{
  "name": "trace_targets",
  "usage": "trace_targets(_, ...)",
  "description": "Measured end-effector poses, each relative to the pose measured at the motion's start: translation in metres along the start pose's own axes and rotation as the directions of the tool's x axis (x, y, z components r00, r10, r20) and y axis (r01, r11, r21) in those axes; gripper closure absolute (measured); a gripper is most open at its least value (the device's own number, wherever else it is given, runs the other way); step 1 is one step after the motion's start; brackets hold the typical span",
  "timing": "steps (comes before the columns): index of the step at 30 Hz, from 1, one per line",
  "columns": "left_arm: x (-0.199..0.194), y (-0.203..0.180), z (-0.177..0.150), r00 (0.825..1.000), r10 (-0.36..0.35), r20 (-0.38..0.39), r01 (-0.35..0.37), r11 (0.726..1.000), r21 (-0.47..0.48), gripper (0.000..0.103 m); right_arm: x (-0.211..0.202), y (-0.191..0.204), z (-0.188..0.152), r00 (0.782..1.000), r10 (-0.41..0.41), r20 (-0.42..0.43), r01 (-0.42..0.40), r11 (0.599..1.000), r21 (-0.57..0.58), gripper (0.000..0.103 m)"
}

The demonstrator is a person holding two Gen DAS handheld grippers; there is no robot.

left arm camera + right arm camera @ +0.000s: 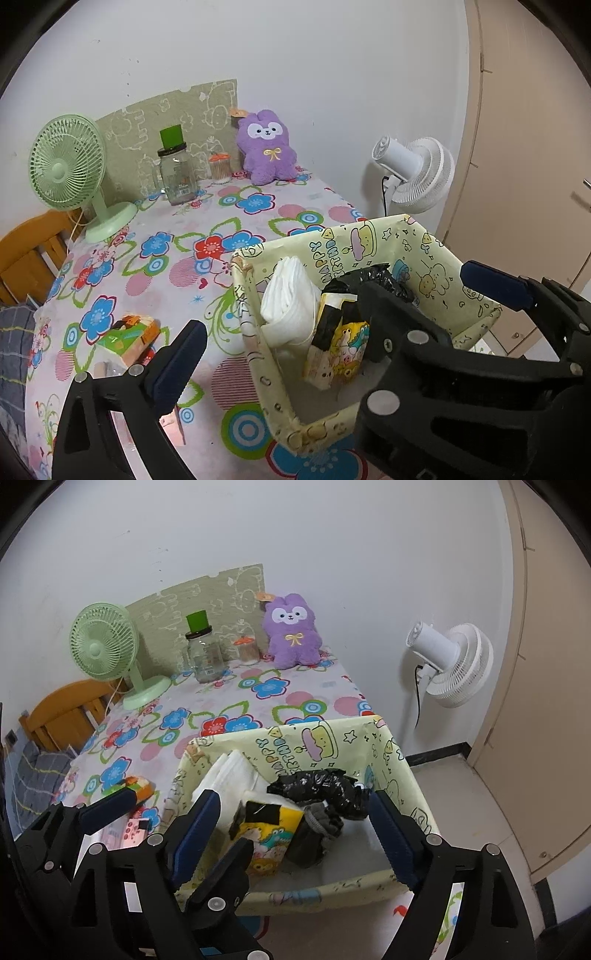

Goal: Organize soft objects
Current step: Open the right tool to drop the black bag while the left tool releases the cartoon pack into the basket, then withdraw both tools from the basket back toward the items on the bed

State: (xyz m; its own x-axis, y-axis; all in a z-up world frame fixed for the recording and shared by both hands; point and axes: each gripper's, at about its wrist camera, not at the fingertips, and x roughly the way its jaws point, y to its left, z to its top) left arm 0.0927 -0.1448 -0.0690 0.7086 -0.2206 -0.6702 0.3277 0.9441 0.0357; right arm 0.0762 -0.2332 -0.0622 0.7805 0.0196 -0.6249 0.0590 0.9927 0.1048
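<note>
A cream fabric box with cartoon print stands at the table's near right corner. Inside it are a folded white cloth, a crumpled black bag, a grey cloth and a yellow cartoon tissue pack. My left gripper is open and straddles the box's left wall. My right gripper is open above the box's contents, its pads touching nothing. The two grippers overlap side by side. A purple plush sits against the far wall.
A green desk fan, a glass jar and a small orange-lidded jar line the back of the flowered tablecloth. An orange-green packet lies near left. A white floor fan, a wooden chair and a door flank the table.
</note>
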Motion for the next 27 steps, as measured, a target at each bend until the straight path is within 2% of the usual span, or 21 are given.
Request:
trace_targets(19, -0.035, 0.023, -0.020, 0.997, 0.048, 0.066, -0.048, 0.999, -0.010, 0.000, -0.028, 0.033, -0.016, 0.998, 0.031, 0.063, -0.030, 0.999, -0.029, 0.017)
trace_targets(21, -0.037, 0.028, -0.024, 0.996, 0.049, 0.068, -0.048, 0.999, -0.012, 0.000, -0.029, 0.038, -0.018, 0.997, 0.027, 0.071, -0.024, 0.999, -0.036, 0.012)
trace_targets(27, -0.046, 0.042, -0.033, 0.995, 0.067, 0.079, -0.065, 0.998, -0.026, 0.000, -0.031, 0.055, -0.024, 0.995, 0.055, 0.082, -0.050, 0.997, -0.053, 0.008)
